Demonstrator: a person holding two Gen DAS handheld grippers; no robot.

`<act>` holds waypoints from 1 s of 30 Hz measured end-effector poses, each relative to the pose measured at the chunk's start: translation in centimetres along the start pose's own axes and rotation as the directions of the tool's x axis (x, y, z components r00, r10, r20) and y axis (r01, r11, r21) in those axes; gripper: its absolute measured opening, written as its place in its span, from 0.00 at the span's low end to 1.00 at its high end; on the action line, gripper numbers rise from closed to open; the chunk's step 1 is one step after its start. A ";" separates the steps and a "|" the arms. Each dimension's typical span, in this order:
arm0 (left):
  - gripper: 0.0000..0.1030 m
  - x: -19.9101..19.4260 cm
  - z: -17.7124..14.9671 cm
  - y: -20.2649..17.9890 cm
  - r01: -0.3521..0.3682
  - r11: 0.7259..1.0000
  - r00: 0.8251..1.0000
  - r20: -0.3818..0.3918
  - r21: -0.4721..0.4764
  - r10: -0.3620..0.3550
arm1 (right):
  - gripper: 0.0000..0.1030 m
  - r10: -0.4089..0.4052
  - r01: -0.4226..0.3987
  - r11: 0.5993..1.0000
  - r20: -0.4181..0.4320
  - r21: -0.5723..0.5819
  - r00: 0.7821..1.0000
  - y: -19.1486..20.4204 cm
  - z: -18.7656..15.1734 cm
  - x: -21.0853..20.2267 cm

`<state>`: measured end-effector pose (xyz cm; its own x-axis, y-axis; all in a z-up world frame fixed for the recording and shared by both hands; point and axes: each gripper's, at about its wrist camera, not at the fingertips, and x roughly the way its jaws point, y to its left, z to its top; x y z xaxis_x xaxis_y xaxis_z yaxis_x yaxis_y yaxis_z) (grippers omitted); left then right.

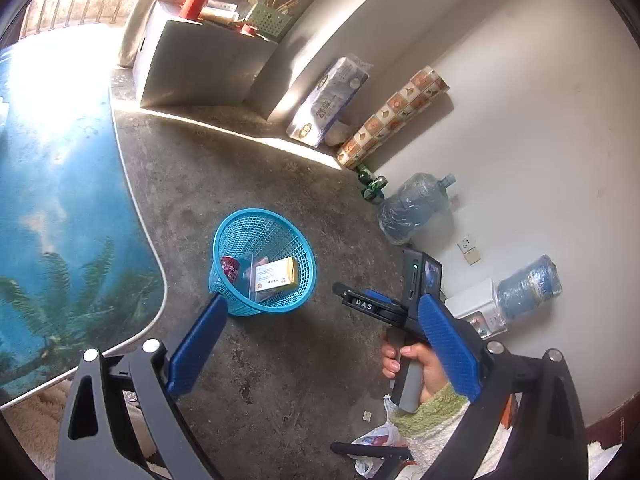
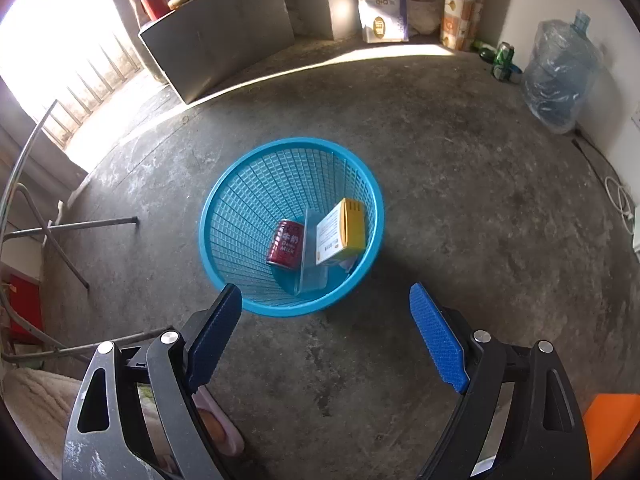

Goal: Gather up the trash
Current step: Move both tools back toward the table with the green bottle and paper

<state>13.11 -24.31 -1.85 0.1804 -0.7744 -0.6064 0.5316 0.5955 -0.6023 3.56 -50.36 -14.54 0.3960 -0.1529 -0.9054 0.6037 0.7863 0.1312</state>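
A blue mesh basket [image 2: 240, 200] stands on the concrete floor; it also shows in the left wrist view [image 1: 240, 232]. Inside lie a red milk can [image 2: 285, 245], a yellow and white box [image 2: 340, 232] and a clear plastic piece [image 2: 310, 268]; the can [image 1: 230, 268] and box [image 1: 276, 275] show in the left wrist view too. My right gripper [image 2: 326, 300] is open and empty, just above the basket's near rim. My left gripper [image 1: 322, 308] is open and empty, above the floor near the basket. The right gripper's body [image 1: 404, 300] shows in the left wrist view.
A table with a blue palm-print top [image 1: 60, 220] is at the left. A grey box [image 1: 192, 68] with a red flask stands by the wall. Water jugs [image 1: 416, 204], green cans [image 2: 502, 60], a tissue pack [image 1: 328, 100] and a rolled mat [image 1: 392, 116] line the wall. A plastic bag [image 1: 376, 440] lies near my hand.
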 end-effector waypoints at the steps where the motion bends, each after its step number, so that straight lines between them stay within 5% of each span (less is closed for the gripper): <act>1: 0.93 -1.0 -0.2 0.1 0.001 1.000 1.000 0.020 -0.008 -0.001 | 0.80 0.003 -0.003 1.000 0.010 -0.005 1.000 0.1 -0.4 -0.9; 7: 0.94 -7.1 -2.1 1.6 -0.015 0.999 0.992 0.122 -0.050 0.021 | 0.83 0.023 -0.016 0.997 0.095 -0.077 0.995 3.0 -2.1 -6.8; 15: 0.94 -14.8 -6.4 5.1 -0.200 0.974 0.953 0.209 -0.109 0.219 | 0.91 0.105 -0.050 0.965 0.208 -0.256 0.973 10.8 -3.0 -13.1; 22: 0.94 -21.4 -8.6 10.2 -0.315 0.924 0.873 0.317 -0.216 0.371 | 0.92 0.197 -0.063 0.908 0.290 -0.413 0.937 19.2 -4.4 -16.3; 27: 0.94 -26.0 -10.5 13.9 -0.391 0.872 0.799 0.361 -0.294 0.480 | 0.92 0.163 0.028 0.880 0.357 -0.475 0.920 25.3 -6.2 -16.2; 30: 0.94 -27.9 -11.4 15.9 -0.422 0.844 0.769 0.362 -0.330 0.526 | 0.92 0.158 0.070 0.859 0.393 -0.507 0.906 28.7 -7.6 -16.3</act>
<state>7.04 9.22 -0.41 0.7181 -0.3598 -0.5958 0.0993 0.9003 -0.4239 9.15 -20.76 0.86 0.7263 -0.2495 -0.6405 0.1956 0.9683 -0.1553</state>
